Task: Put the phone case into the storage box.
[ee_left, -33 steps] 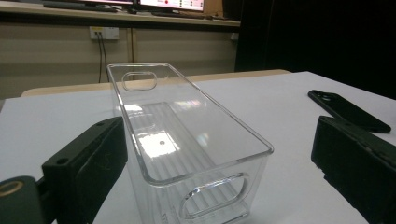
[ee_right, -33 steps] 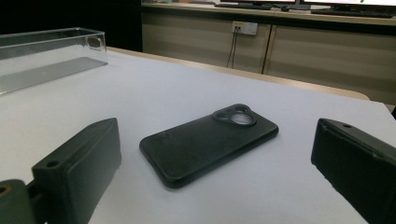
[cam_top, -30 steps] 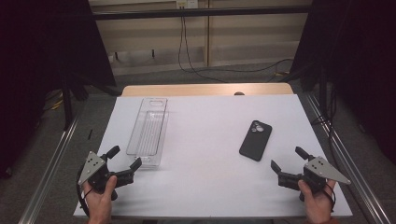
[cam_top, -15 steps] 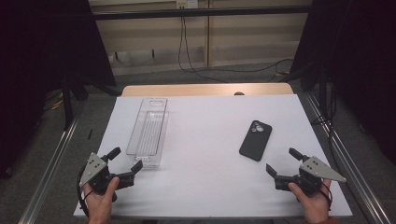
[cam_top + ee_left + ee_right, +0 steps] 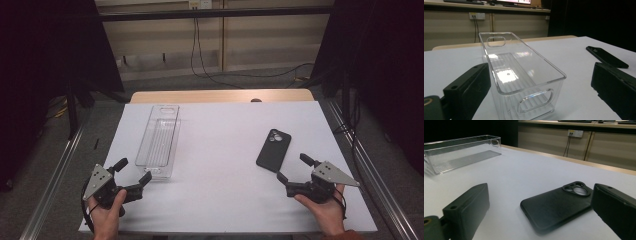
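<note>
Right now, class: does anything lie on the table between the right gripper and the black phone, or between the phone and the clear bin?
Nothing visible does. The right gripper sits open just short of the phone, bare white table between them. From the phone across to the clear bin the table is bare too.

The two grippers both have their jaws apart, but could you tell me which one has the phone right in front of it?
The right gripper: the black phone lies face down just beyond its open jaws, whereas the left gripper faces the clear bin.
</note>
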`<state>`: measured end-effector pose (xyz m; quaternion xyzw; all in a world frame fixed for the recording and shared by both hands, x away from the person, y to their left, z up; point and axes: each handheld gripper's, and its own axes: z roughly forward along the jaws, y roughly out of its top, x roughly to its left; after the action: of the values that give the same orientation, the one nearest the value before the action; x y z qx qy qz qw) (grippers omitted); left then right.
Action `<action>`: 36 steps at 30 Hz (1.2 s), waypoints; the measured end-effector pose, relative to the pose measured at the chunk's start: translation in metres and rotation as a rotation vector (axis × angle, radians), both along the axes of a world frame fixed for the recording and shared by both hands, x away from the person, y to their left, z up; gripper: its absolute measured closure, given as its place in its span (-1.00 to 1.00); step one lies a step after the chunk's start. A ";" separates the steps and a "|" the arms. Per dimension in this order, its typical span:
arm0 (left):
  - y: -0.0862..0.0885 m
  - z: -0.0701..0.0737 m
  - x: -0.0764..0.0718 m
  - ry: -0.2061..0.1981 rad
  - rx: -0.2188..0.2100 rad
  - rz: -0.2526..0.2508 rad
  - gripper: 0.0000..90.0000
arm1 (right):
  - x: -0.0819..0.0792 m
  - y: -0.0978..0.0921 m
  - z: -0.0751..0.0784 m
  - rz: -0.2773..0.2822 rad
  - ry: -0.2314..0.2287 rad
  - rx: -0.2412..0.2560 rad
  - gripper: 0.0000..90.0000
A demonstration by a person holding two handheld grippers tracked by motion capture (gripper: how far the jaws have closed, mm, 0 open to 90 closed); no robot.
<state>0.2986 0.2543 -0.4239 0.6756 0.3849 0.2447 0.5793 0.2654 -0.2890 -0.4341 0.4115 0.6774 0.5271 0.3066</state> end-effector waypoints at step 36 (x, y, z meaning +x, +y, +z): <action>0.001 0.000 0.002 0.008 -0.018 -0.001 -0.94 | 0.079 0.036 0.016 0.049 -0.020 -0.014 -0.67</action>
<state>0.3002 0.2557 -0.4241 0.6714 0.3889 0.2383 0.5841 0.3440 -0.2532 -0.4181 0.3874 0.6879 0.5338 0.3028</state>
